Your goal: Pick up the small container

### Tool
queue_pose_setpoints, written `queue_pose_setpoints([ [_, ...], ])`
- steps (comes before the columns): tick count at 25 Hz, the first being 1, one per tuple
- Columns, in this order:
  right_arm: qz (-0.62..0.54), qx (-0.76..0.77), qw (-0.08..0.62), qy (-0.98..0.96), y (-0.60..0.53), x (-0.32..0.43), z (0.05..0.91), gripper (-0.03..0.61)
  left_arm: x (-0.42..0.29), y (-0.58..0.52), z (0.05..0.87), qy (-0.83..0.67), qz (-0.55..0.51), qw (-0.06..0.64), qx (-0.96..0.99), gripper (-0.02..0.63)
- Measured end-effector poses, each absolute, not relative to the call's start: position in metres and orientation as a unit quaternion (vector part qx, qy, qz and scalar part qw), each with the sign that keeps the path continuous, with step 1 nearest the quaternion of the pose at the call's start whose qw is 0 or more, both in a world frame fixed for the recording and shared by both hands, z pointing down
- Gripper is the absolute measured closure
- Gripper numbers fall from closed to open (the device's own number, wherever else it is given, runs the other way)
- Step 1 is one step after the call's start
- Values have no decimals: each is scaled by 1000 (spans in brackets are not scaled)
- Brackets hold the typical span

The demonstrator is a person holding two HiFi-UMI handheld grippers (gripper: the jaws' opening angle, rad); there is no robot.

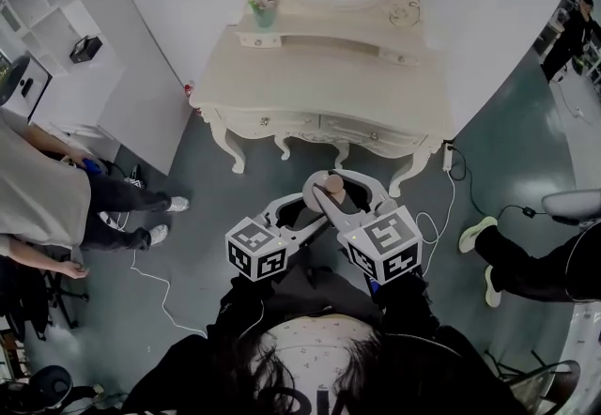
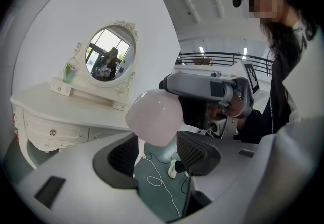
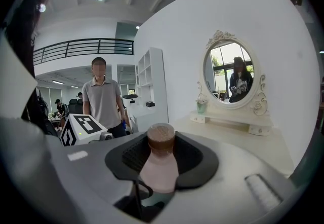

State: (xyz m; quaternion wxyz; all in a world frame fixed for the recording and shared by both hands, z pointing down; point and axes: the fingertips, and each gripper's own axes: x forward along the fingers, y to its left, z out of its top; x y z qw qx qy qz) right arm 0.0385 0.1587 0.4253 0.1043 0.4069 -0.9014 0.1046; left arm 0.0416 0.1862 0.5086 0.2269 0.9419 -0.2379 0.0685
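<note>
Pink small container [image 3: 158, 170] is pinched by the right gripper [image 3: 162, 149], left gripper [image 2: 157, 154] spread beside it; dressing table [image 1: 319, 84] seen at 12 o'clock, person [image 1: 38, 197] at 9.

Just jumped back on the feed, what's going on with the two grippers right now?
A person stands in front of a white dressing table with a gripper in each hand. The right gripper is closed on the small container, a pink bottle with a brown cap, and holds it in the air over the floor, short of the table. The left gripper is open with its jaws apart, close to the bottle's rounded base but not gripping it.
</note>
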Motion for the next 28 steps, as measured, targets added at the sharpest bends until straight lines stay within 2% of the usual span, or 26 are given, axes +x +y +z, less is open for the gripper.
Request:
queue_pose_setpoints([
  [28, 97, 414, 112, -898, 162, 59, 429, 434, 63, 188, 513, -228, 80, 226, 944, 396],
])
